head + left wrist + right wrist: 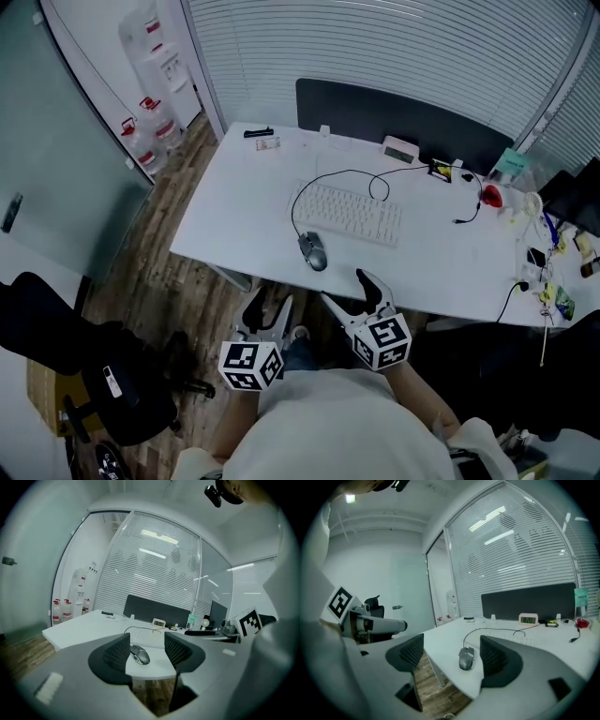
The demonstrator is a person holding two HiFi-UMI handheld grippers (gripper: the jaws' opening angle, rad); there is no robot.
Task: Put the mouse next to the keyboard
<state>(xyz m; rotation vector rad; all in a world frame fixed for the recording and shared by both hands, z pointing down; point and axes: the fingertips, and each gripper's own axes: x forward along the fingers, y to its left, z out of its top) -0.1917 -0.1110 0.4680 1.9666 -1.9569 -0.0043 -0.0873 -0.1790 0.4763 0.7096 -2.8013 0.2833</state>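
A grey wired mouse (pixel 314 250) lies on the white desk (pixel 244 202) near its front edge, just left of and in front of the white keyboard (pixel 350 212). Its black cable loops round the keyboard's back. Both grippers hang below the desk's front edge, close to my body. The left gripper (pixel 267 314) is open with nothing between its jaws; in its own view the mouse (pixel 140 655) shows between them, further off. The right gripper (pixel 359 291) is also open and empty, with the mouse (pixel 466 658) and keyboard (pixel 520 638) ahead of it.
A dark partition (pixel 394 117) backs the desk. A small clock (pixel 400 148), a black item (pixel 259 132), a red object (pixel 491 196) and cluttered cables (pixel 544 267) lie at the back and right. A black office chair (pixel 103 384) stands at lower left; water bottles (pixel 150 127) at far left.
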